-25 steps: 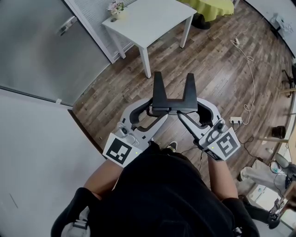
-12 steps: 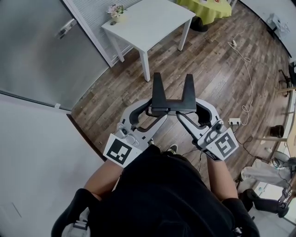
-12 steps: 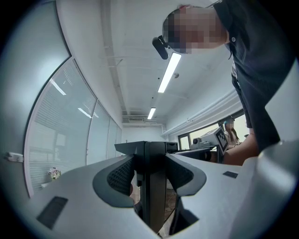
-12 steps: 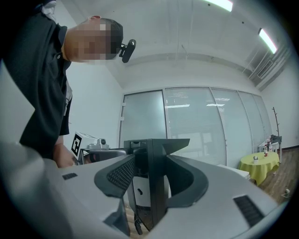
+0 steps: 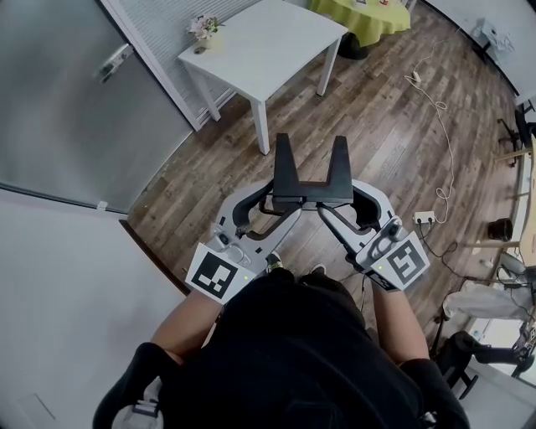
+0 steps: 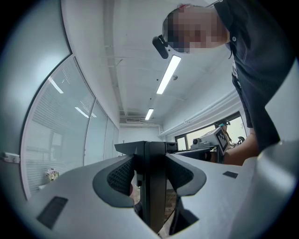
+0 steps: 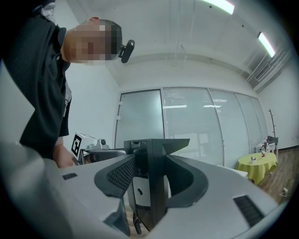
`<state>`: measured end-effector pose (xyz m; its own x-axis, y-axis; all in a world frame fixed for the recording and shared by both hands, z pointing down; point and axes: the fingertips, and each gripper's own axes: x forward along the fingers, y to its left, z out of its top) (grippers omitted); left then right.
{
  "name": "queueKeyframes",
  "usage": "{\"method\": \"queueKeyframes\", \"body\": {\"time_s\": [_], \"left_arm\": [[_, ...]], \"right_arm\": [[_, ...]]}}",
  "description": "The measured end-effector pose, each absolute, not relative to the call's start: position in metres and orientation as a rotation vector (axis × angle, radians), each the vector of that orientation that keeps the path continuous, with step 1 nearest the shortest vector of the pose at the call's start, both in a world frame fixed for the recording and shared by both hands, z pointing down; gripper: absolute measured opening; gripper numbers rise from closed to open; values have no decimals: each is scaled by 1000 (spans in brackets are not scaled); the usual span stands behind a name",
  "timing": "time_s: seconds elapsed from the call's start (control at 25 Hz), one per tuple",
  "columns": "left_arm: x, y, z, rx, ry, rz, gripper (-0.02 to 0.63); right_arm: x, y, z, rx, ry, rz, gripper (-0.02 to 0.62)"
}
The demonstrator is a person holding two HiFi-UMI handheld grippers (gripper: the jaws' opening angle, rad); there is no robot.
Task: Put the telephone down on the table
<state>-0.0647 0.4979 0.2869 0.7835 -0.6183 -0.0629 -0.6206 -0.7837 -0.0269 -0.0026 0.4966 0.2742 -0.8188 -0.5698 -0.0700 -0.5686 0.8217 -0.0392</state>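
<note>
The telephone [image 5: 311, 180] is a black piece with two upright prongs, held level above the wooden floor between both grippers. My left gripper [image 5: 280, 201] is shut on its left end; in the left gripper view the pads [image 6: 122, 175] press on the black edge of the telephone [image 6: 154, 186]. My right gripper [image 5: 337, 203] is shut on its right end, and in the right gripper view the telephone [image 7: 152, 186] fills the gap between the jaws. The white table [image 5: 276, 46] stands ahead, a short way beyond the telephone.
A small flower pot [image 5: 203, 27] sits on the table's far left corner. A round table with a green cloth [image 5: 364, 12] stands behind it. A white cable [image 5: 444, 126] and a power strip [image 5: 425, 218] lie on the floor at right. Glass wall and door [image 5: 67, 84] run along the left.
Both grippers have carried the telephone forward together; the white table has come a little nearer. The hold on the telephone is unchanged.
</note>
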Motion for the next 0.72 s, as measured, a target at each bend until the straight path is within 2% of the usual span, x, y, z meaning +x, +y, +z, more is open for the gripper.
{"method": "queueKeyframes", "body": {"time_s": [0.72], "left_arm": [[-52, 466, 298, -2923, 991, 71, 209]], "right_arm": [[11, 465, 287, -935, 2900, -33, 219]]}}
